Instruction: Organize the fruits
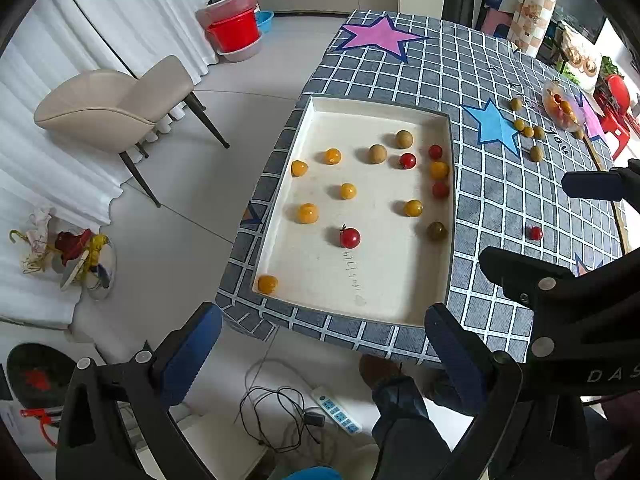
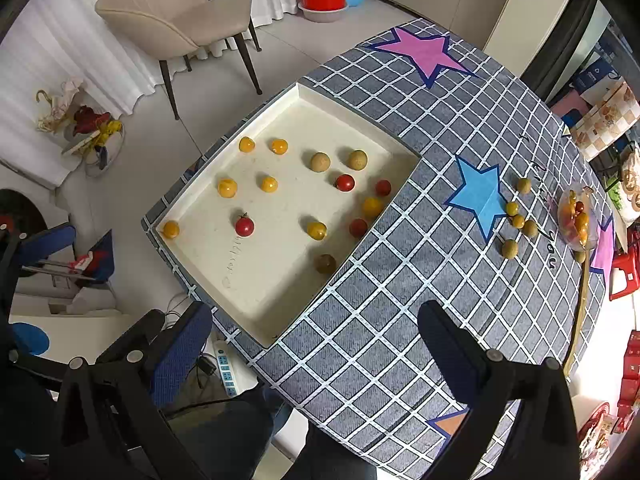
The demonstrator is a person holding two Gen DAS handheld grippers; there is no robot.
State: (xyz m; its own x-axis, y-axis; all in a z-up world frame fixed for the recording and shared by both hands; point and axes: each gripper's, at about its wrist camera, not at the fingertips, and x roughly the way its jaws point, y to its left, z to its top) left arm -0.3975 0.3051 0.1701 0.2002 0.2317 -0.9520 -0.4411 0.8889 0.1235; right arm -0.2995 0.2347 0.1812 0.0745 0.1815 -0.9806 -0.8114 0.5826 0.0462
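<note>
A cream tray point(image 1: 400, 312) point(image 2: 256, 332) sits at the table's near-left corner, holding several yellow, red and brown-green small fruits, such as a red tomato point(image 1: 350, 237) point(image 2: 244, 225). More brown-green fruits point(image 1: 528, 132) point(image 2: 518, 221) lie loose by the blue star. One red tomato point(image 1: 535, 233) lies alone on the cloth in the left wrist view. A clear bag of fruits point(image 1: 562, 109) point(image 2: 578, 220) lies at the far right. My left gripper point(image 1: 320, 344) is open and empty before the tray's near edge. My right gripper point(image 2: 316, 344) is open and empty above the tray's near corner.
The table has a grey checked cloth point(image 1: 500, 200) point(image 2: 380, 312) with paper stars. A beige chair point(image 1: 120, 100) point(image 2: 180, 20) stands left of the table. A power strip and cables point(image 1: 336, 408) lie on the floor below. Boxes and red stools point(image 1: 616, 116) crowd the far right.
</note>
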